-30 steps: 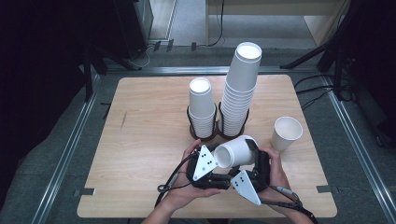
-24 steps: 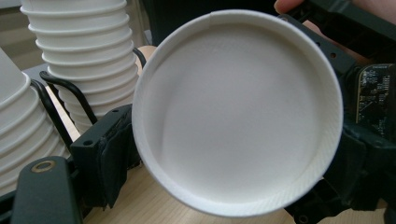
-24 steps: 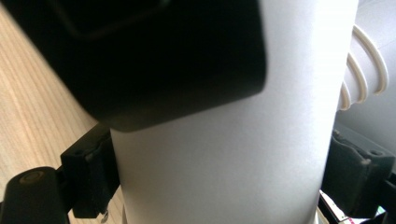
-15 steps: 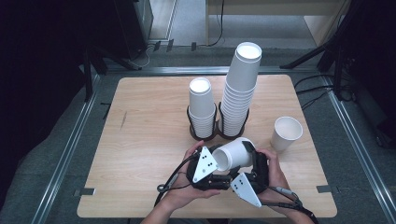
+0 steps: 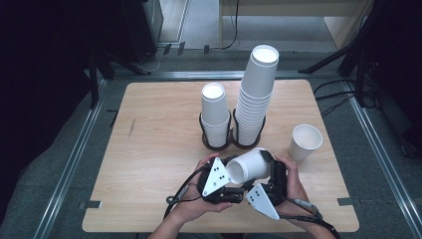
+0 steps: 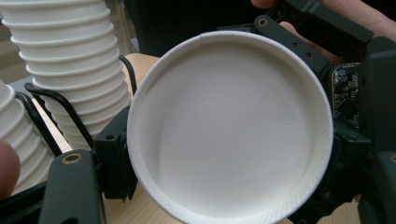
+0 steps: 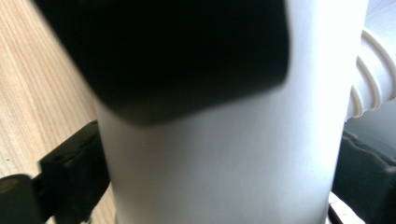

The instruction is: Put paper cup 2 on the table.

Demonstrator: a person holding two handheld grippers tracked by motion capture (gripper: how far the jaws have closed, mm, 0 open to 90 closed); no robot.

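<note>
Since the earlier frames little has shifted: both hands hold their place at the near edge of the counter (image 5: 149, 149), and the white paper cup (image 5: 249, 167) lies on its side between them as before, its mouth turned toward the person's left. The left gripper (image 5: 226, 179) has just been closing, and its jaws are now clenched on the cup's rim; in the left gripper view the cup's open mouth (image 6: 231, 128) faces the camera, with a black jaw against the rim at lower left. The right gripper (image 5: 272, 172) has just been opening; in the right gripper view the cup's wall (image 7: 224, 154) stands between its two jaws, which flank it closely, though whether the pads still press on it cannot be told. Behind the cup stand a short stack of cups (image 5: 215, 114) and a tall stack of cups (image 5: 255, 94), each in a black wire holder. A single upright cup (image 5: 305, 142) sits well apart on the right.
</note>
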